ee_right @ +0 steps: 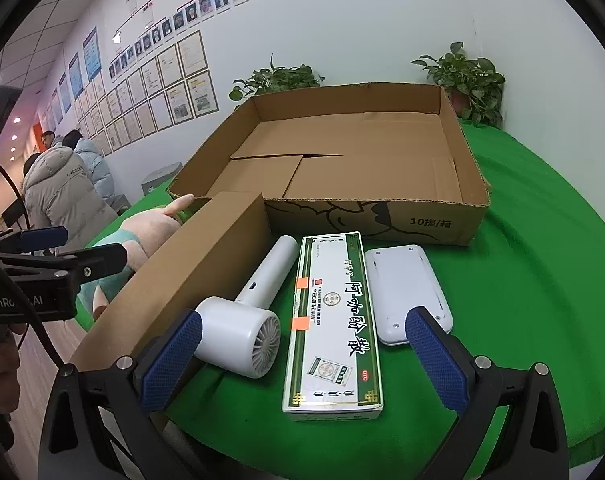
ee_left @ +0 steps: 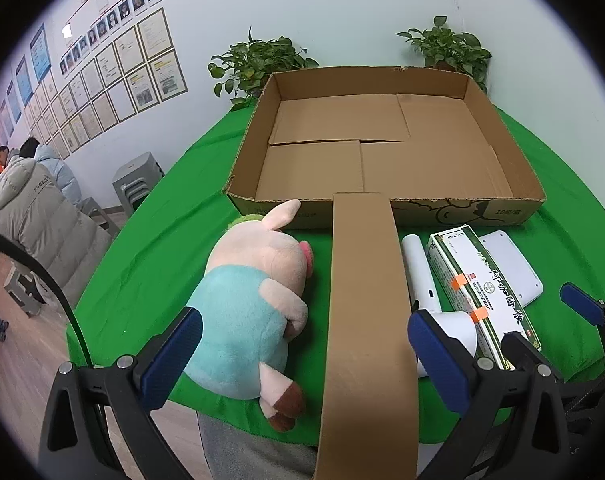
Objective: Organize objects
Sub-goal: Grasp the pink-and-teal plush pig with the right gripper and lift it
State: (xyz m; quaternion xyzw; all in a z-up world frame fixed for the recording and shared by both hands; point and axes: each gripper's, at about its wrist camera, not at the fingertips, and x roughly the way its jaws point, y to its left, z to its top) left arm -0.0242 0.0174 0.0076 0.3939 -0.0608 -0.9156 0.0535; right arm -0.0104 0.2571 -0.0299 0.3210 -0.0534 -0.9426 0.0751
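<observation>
A white wall hung with framed certificates and portrait photos filled the upper left of both frames, three people in padded coats [ee_left: 34,200] standing beneath. A table [ee_right: 542,280] under green cloth carried everything. One open cardboard box [ee_left: 382,140] sat mid-frame, its long front flap [ee_left: 366,320] folded out toward the camera. Two potted plants [ee_left: 254,64] stood behind it. Left of the flap lay one plush pig [ee_left: 246,304]. Right of it lay one medicine carton [ee_right: 334,328], one white handheld fan [ee_right: 246,320] and one white flat device [ee_right: 406,292], side by side. The left gripper [ee_left: 302,356] and right gripper [ee_right: 306,352] both stood spread wide, pinching nothing.
</observation>
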